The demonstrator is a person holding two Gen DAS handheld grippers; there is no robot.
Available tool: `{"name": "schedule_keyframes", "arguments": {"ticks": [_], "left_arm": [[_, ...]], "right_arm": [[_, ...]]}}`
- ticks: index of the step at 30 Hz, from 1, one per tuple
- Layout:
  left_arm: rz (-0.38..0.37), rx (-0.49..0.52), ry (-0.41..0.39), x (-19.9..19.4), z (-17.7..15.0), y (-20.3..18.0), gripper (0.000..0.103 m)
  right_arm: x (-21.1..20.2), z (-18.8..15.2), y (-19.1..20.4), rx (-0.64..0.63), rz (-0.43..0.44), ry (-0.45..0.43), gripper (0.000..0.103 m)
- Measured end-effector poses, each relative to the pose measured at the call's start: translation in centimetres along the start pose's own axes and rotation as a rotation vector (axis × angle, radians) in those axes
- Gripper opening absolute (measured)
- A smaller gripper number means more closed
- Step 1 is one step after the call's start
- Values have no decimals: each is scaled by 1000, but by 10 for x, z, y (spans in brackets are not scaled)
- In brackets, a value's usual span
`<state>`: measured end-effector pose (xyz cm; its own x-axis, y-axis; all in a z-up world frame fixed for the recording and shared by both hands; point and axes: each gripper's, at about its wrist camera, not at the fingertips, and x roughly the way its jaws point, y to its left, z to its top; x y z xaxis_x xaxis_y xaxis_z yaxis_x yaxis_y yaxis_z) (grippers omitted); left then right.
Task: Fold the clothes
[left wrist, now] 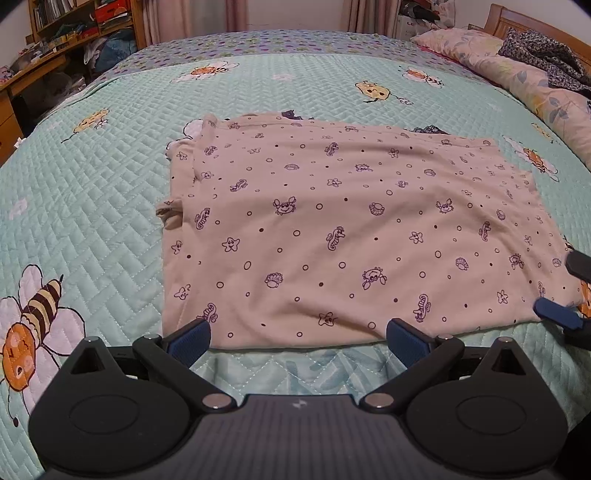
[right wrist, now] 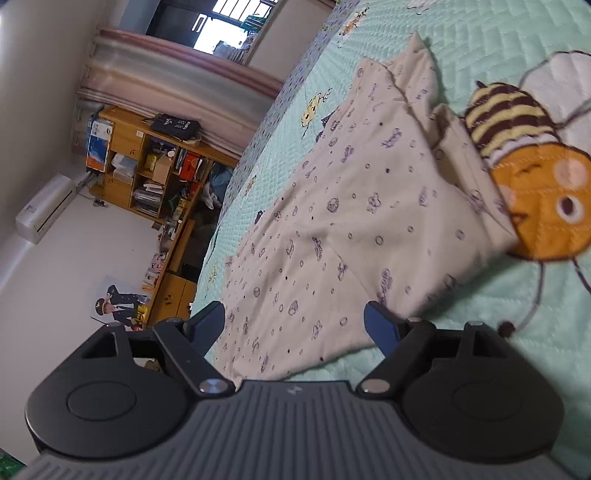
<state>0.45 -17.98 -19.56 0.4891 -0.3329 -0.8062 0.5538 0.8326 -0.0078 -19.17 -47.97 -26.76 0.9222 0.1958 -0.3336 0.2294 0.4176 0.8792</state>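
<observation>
My left hand-held gripper [left wrist: 298,341] hangs wide open at the near edge of the folded pink garment [left wrist: 354,236] lying on the bed [left wrist: 92,206]; my right hand-held gripper [right wrist: 293,325], also open, straddles its corner.

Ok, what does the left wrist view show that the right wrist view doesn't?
Left wrist only: the pillow and dark clothes at the bed's head, the garment's whole outline, and the right gripper open at its right corner. Right wrist only: the air conditioner and window. Both: the garment lying flat on the quilt, the shelves, and each view's own gripper open at the garment's edge; the left gripper holds nothing.
</observation>
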Motion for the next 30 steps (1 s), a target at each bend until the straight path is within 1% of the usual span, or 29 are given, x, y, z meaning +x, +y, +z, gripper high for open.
{"name": "schedule_keyframes", "arguments": {"ticks": [12, 14, 30], "left_arm": [[7, 25, -12, -6, 2, -8, 102], [8, 28, -10, -6, 2, -9, 102], [16, 44, 8, -1, 1, -14, 102]], "right_arm": [[-6, -6, 3, 0, -5, 3, 83], [-11, -6, 6, 3, -4, 2, 83], [-8, -10, 2, 12, 4, 7, 83]]}}
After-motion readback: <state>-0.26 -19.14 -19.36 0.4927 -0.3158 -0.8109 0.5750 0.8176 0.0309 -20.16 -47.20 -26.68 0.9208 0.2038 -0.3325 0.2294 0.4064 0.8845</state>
